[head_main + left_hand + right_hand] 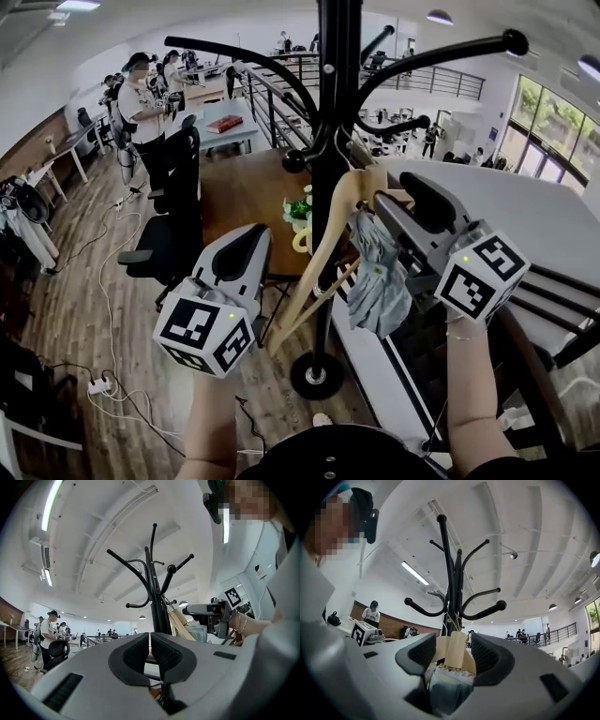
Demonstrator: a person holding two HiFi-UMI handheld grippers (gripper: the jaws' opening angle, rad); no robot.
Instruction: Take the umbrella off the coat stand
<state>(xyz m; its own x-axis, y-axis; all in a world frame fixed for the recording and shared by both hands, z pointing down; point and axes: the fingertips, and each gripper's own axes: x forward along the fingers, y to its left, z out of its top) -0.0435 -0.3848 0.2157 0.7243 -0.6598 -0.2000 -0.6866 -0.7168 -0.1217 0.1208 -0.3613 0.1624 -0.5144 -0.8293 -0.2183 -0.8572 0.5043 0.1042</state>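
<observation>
A black coat stand [336, 112] rises just ahead of me, its base on the wood floor. From it hangs the umbrella: a curved wooden handle [323, 248] with blue-grey folded cloth [378, 281] below. My right gripper [398, 208] sits at the umbrella's right side. In the right gripper view its jaws [457, 644] stand apart, with the wooden handle [454, 658] between them and a gap on each side. My left gripper [242, 248] hovers left of the stand, shut and empty, pointing at the pole [154, 602].
A black office chair [173, 216] and a brown table [248, 192] stand behind the stand at left. Cables and a power strip [98, 384] lie on the floor. People [145, 103] stand far back left. A white counter [525, 216] runs along the right.
</observation>
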